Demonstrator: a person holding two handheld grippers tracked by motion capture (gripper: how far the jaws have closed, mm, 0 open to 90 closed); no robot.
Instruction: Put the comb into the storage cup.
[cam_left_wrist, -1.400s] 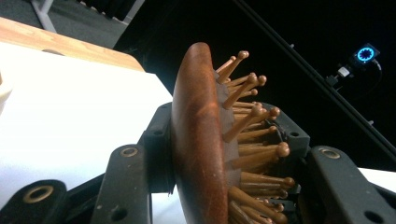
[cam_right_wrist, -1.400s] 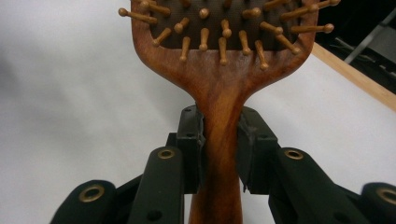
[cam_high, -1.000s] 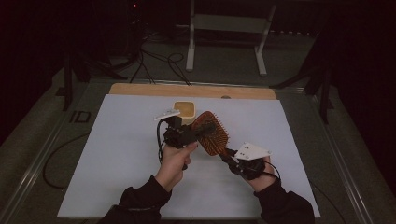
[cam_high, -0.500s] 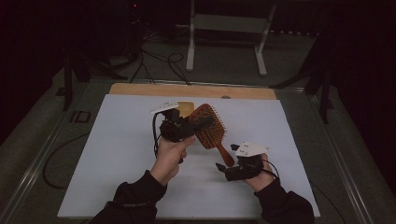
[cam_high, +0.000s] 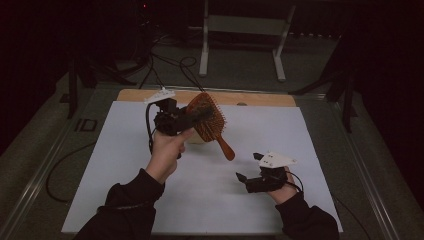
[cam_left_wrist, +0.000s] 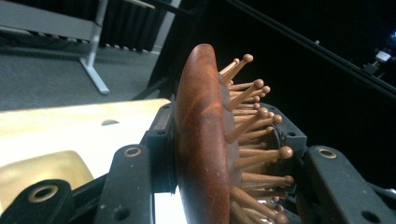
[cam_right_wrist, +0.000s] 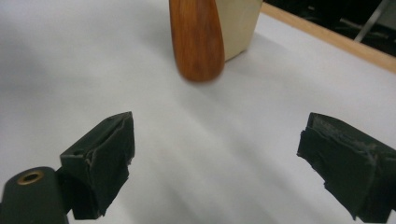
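No readable text, label, brand or number appears on anything.

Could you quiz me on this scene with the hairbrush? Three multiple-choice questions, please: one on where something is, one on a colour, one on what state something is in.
1. Where is the hairbrush?
A. Lying flat on the table
B. Held up above the white table by the left gripper
C. On the floor

2. What colour is the hairbrush?
A. Reddish-brown wood
B. Blue
C. Silver

3. How do the right gripper's jaws stand?
A. Shut on the handle
B. Shut on a cup
C. Open, with nothing between them

Answers:
1 B: the high view shows the brush raised in the left gripper, whose jaws clamp its head in the left gripper view.
2 A: brown wood shows in every view.
3 C: the right gripper view shows the jaws wide apart, having just opened, with the handle ahead of them.
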